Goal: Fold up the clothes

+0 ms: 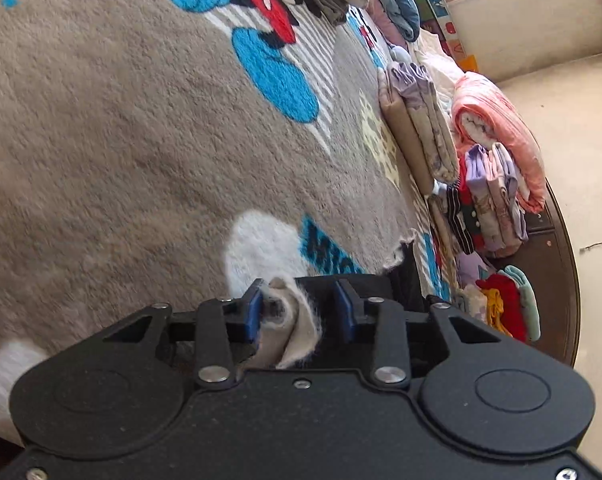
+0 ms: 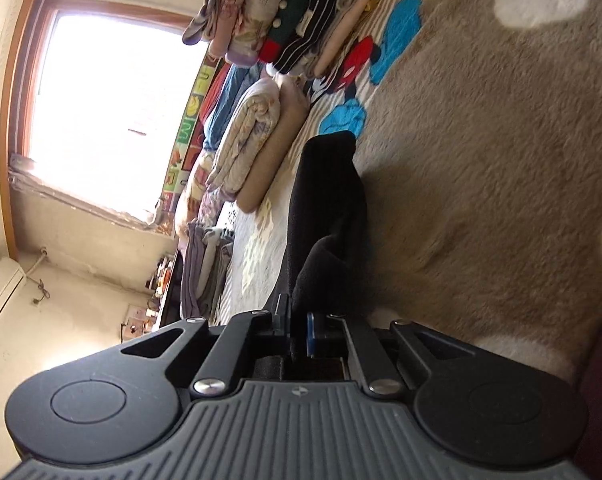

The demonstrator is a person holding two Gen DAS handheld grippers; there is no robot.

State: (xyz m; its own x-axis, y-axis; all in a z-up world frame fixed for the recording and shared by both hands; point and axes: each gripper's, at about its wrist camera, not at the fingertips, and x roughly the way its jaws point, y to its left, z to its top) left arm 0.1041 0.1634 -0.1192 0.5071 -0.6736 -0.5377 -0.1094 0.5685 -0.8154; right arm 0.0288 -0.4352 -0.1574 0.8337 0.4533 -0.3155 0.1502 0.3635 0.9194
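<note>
Up close, the left gripper point(image 1: 301, 312) has its fingers spread around a beige blanket point(image 1: 101, 140) fold; the right gripper point(image 2: 299, 334) pinches black fabric point(image 2: 329, 208).

The fuzzy grey fleece blanket point(image 1: 121, 140) looks rough-piled, the black garment point(image 2: 329, 200) at its 9 o'clock edge soft and matt, the right gripper point(image 2: 299, 332) matt plastic.
</note>
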